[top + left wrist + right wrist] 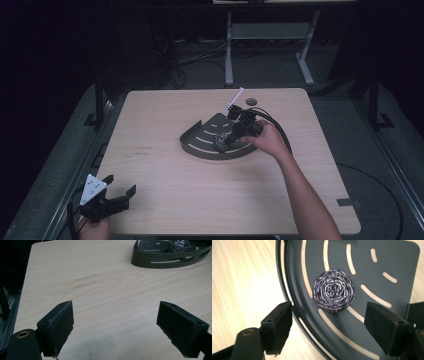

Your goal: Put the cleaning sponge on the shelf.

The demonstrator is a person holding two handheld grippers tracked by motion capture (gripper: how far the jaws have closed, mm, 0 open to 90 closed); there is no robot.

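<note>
Nearest to the camera in the high view is the left gripper (121, 196), held low at the near left corner of the table (165, 200). Its jaws stand wide apart with nothing between them, and in the left gripper view only bare wood lies under them.

The table is light wood and it carries a dark fan-shaped tray (200, 145) with long slots and a low curved rim. The right gripper (227, 140) hangs over this tray, and its jaws are also spread and hold nothing. In the right gripper view the steel scourer (334, 291) lies on the tray floor, just beyond the jaws and between their lines, not touched. The curved rim (287, 290) passes close to one jaw.

Behind the tray, a thin white stick (233, 99) lies on the table, near a small round hole (251, 101).
</note>
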